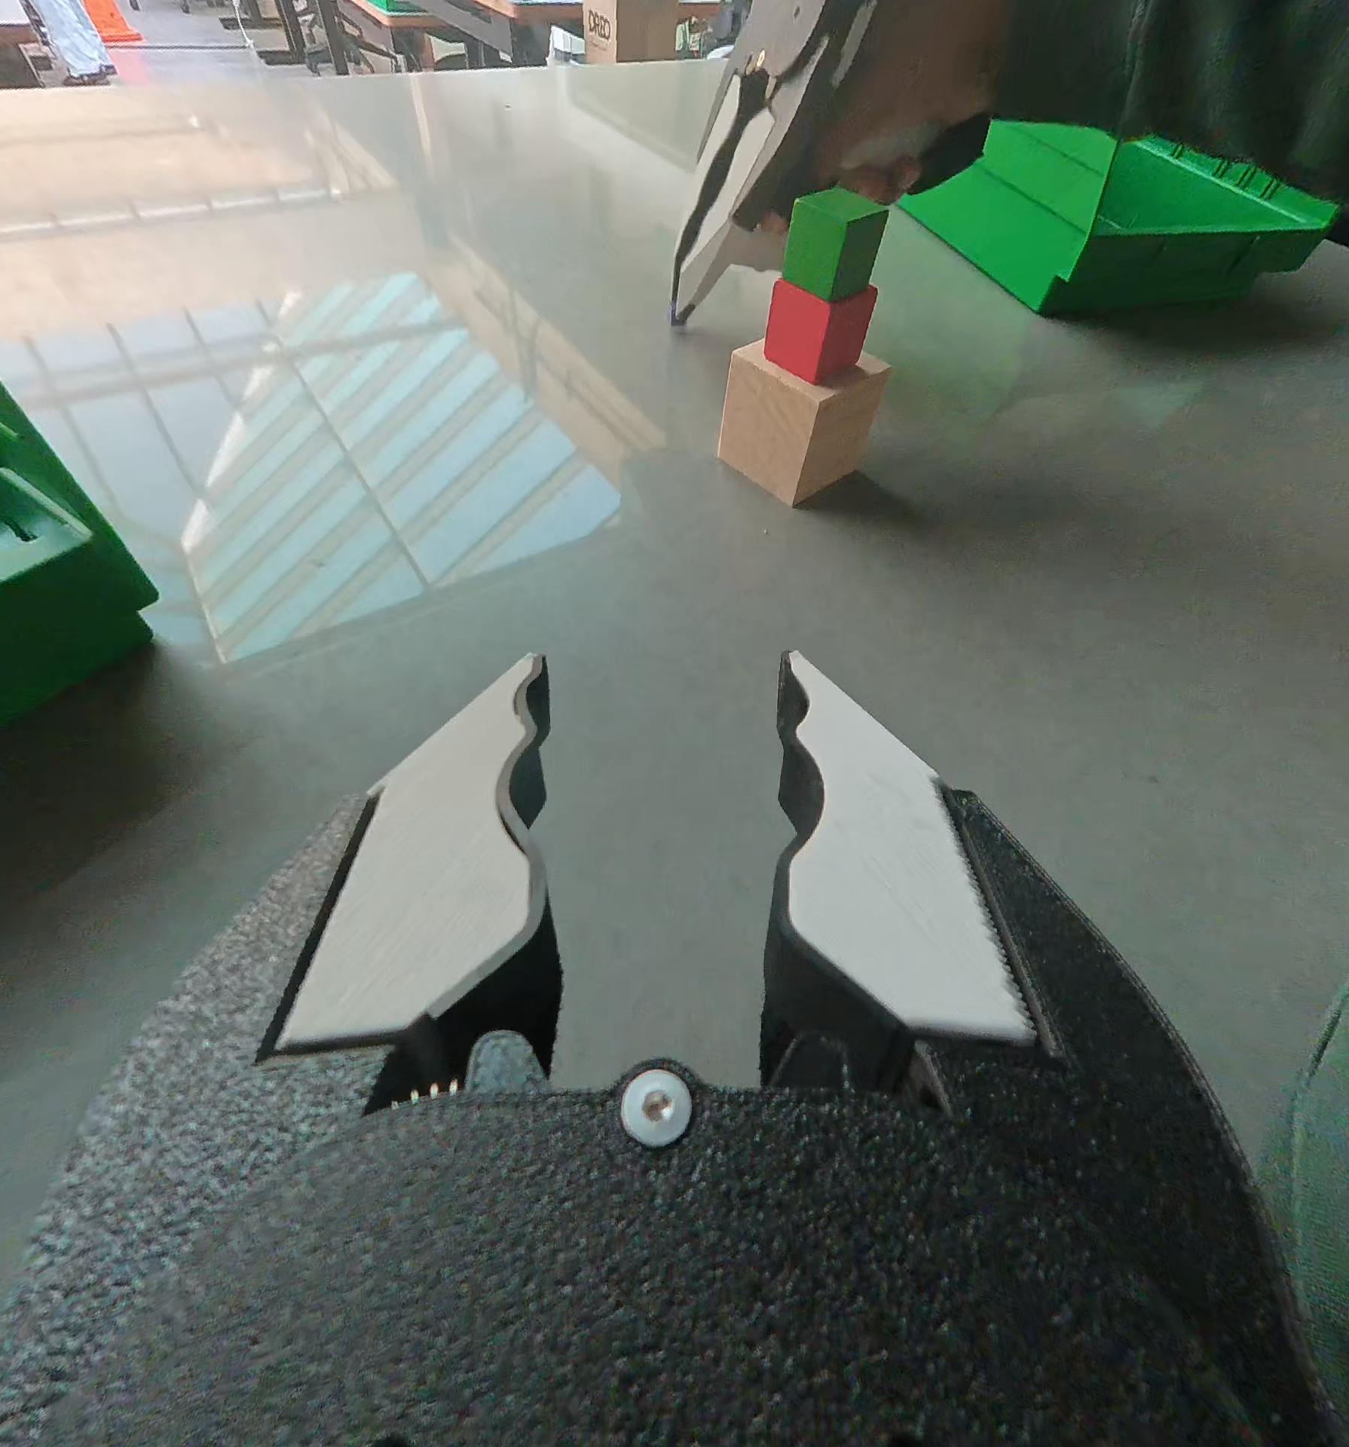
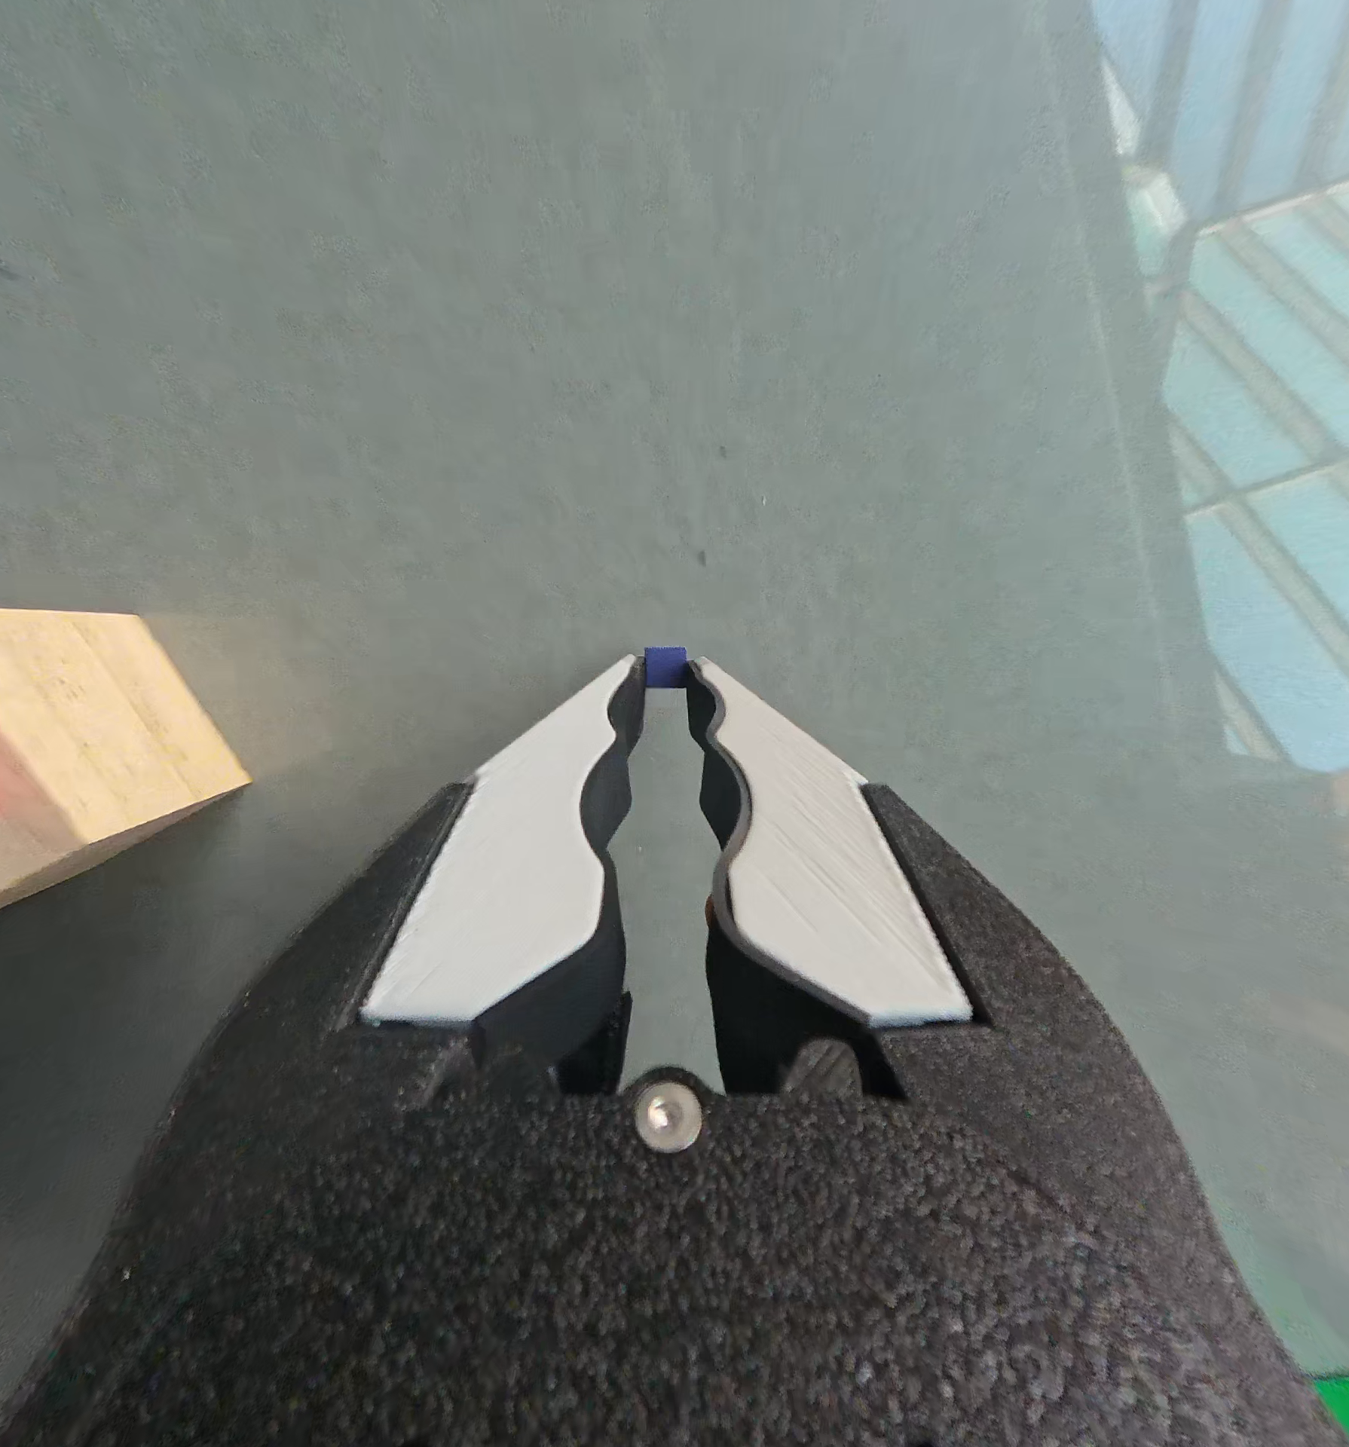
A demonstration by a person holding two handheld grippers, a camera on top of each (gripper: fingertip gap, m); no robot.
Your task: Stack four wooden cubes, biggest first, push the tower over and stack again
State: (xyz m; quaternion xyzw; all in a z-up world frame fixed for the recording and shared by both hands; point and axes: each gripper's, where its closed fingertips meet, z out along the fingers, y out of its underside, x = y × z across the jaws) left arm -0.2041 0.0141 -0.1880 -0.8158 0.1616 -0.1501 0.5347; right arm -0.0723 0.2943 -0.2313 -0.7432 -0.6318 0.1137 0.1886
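The right gripper [image 2: 665,672] has its fingertips pinched on a tiny blue cube [image 2: 665,667], pointing steeply down so the cube sits at or just above the grey table [image 2: 499,313]; contact cannot be told. Just beside it stands a block tower: a wooden block [image 1: 800,423] at the base, a red cube [image 1: 818,329] on it, a green cube [image 1: 834,244] on top. Nearer than the tower, the left gripper [image 1: 662,693] hovers parted and empty. Beyond the tower lies a green bin [image 1: 1172,227].

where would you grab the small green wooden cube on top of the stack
Grip the small green wooden cube by two opposite flat side faces, coming from above. It sits exposed atop the red cube and pale wooden block, so a sideways push may topple them.
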